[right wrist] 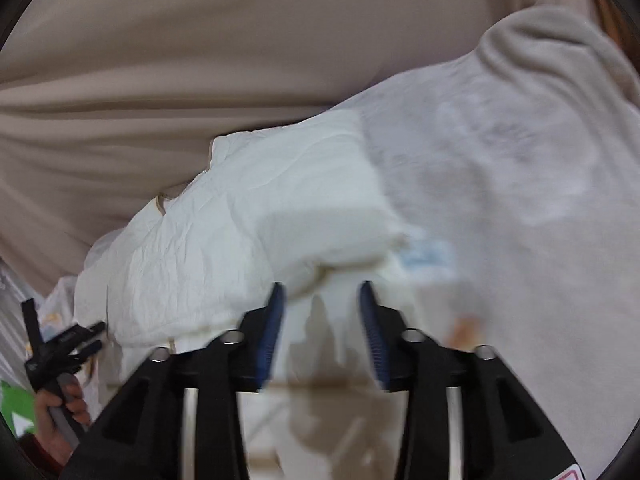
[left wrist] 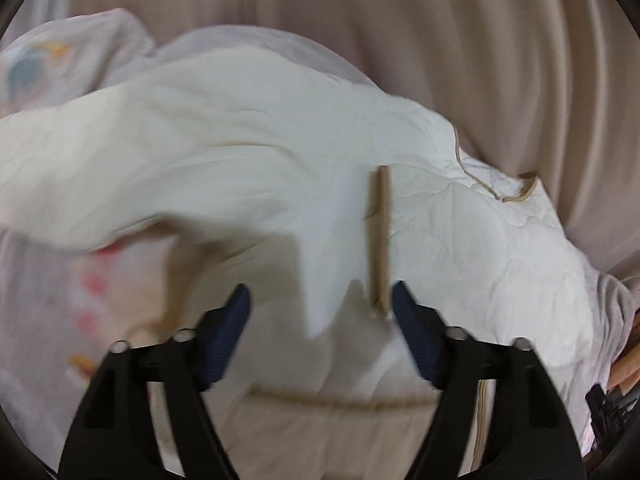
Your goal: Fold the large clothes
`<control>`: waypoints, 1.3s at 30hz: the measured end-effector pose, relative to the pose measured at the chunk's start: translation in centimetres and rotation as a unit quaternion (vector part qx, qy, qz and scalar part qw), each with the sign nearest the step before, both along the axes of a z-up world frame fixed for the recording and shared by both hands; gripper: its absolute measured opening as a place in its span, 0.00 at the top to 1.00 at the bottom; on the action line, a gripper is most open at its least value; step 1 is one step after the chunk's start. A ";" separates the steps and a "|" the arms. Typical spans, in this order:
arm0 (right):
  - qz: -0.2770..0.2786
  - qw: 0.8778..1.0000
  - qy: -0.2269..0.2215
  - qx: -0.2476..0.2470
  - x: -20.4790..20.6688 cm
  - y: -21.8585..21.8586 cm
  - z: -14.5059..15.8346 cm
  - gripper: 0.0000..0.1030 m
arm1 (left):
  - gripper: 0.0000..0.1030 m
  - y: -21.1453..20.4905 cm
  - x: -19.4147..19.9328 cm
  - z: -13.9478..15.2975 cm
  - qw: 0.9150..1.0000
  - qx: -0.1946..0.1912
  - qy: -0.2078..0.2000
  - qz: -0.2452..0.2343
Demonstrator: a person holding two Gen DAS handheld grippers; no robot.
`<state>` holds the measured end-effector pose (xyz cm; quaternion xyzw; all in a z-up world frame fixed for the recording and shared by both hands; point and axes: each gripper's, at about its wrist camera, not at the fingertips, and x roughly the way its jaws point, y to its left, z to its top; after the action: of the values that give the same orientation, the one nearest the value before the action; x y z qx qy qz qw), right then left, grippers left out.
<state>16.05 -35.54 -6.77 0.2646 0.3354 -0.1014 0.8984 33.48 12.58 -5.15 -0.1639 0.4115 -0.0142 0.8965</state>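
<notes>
A large white garment [left wrist: 248,152] with tan trim lies crumpled on a pale printed sheet [left wrist: 60,280]. My left gripper [left wrist: 320,300] hovers over its near part, open, with cloth below the gap and nothing pinched. A tan strip [left wrist: 380,236] of the garment runs down to just inside the right fingertip [left wrist: 402,296]. In the right wrist view the same garment [right wrist: 248,220] is bunched into a thick fold. My right gripper [right wrist: 320,296] is open just in front of that fold's edge, pads apart and clear of the cloth. The left gripper [right wrist: 60,340] shows at the far left, held by a hand [right wrist: 56,408].
Beige draped fabric [left wrist: 440,40] fills the background behind the garment. The pale printed sheet [right wrist: 520,168] spreads to the right of the fold. A hand [left wrist: 624,368] with a black gripper part shows at the right edge. A green object [right wrist: 16,404] sits at the lower left.
</notes>
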 end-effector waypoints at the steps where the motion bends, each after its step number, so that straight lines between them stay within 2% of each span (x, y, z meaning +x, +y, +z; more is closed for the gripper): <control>1: 0.003 1.000 0.013 -0.005 -1.2 0.3 0.1 0.42 | 0.20 1.2 -1.8 -0.1 1.000 0.000 0.002 0.003; 2: 0.011 0.999 0.034 -0.003 -3.7 0.1 -0.6 0.41 | 0.16 2.6 -4.0 -0.4 1.000 0.000 0.015 0.003; 3: 0.014 0.999 0.052 0.001 -4.6 0.0 -1.4 0.40 | 0.14 3.6 -5.6 -0.8 1.000 0.000 0.026 0.005; 6: 0.009 0.993 0.109 0.045 -9.3 0.2 -4.3 0.36 | 0.14 7.1 -10.5 -3.8 0.996 0.004 0.090 0.030; 9: 0.000 0.987 0.121 0.104 -12.0 0.4 -6.4 0.36 | 0.15 8.5 -13.8 -6.5 0.989 -0.025 0.135 0.048; 11: -0.009 0.989 0.112 0.096 -12.1 0.8 -6.5 0.35 | 0.17 8.1 -14.7 -6.6 0.991 -0.022 0.122 0.048; 12: -0.014 0.989 0.114 0.092 -11.6 0.8 -6.6 0.35 | 0.27 7.8 -14.7 -6.5 0.991 -0.018 0.127 0.045; 13: -0.017 0.989 0.111 0.092 -11.1 0.9 -6.5 0.45 | 0.35 7.6 -14.8 -6.4 0.991 -0.022 0.126 0.042; 14: -0.002 0.988 0.107 0.107 -10.4 1.0 -6.5 0.84 | 0.63 7.1 -14.5 -6.2 0.991 -0.039 0.124 0.028; 15: 0.007 0.987 0.107 0.121 -10.4 1.5 -6.3 0.92 | 0.84 6.9 -14.3 -6.2 0.989 -0.059 0.133 0.007; 18: 0.009 0.991 0.096 0.096 -10.9 2.1 -4.4 0.93 | 0.91 5.9 -14.9 -4.1 0.992 -0.039 0.122 -0.011; 21: 0.020 0.992 0.081 0.093 -13.3 2.5 -2.5 0.94 | 0.92 5.8 -17.5 -1.9 0.993 -0.033 0.111 -0.032; 24: 0.042 0.991 0.101 0.076 -17.1 2.6 -1.1 0.94 | 0.92 6.0 -21.3 -0.6 0.990 -0.021 0.130 -0.057; 29: 0.067 0.977 0.193 0.054 -26.8 3.1 -2.6 0.94 | 0.91 5.4 -30.0 -2.1 0.977 0.006 0.198 -0.077; 32: 0.073 0.963 0.253 0.055 -31.5 3.7 -4.8 0.92 | 0.87 5.6 -34.4 -3.1 0.972 0.015 0.229 -0.058; 34: 0.067 0.960 0.266 0.060 -33.0 3.7 -5.0 0.88 | 0.86 6.0 -35.1 -1.4 0.975 0.005 0.218 -0.037; 35: 0.063 0.962 0.261 0.055 -33.0 3.6 -4.4 0.82 | 0.84 6.2 -34.8 0.3 0.980 0.000 0.200 -0.026; 37: 0.050 0.971 0.233 0.035 -32.1 3.1 -2.1 0.81 | 0.73 6.2 -33.4 3.4 0.987 -0.018 0.158 -0.022; 39: 0.036 0.984 0.174 0.031 -29.7 2.0 0.7 0.70 | 0.57 4.6 -31.0 6.2 0.993 -0.033 0.105 -0.036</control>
<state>-13.60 -33.51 -6.02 0.2587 0.4991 -0.1034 0.8205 2.46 17.19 1.07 -0.1792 0.5081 -0.0425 0.8414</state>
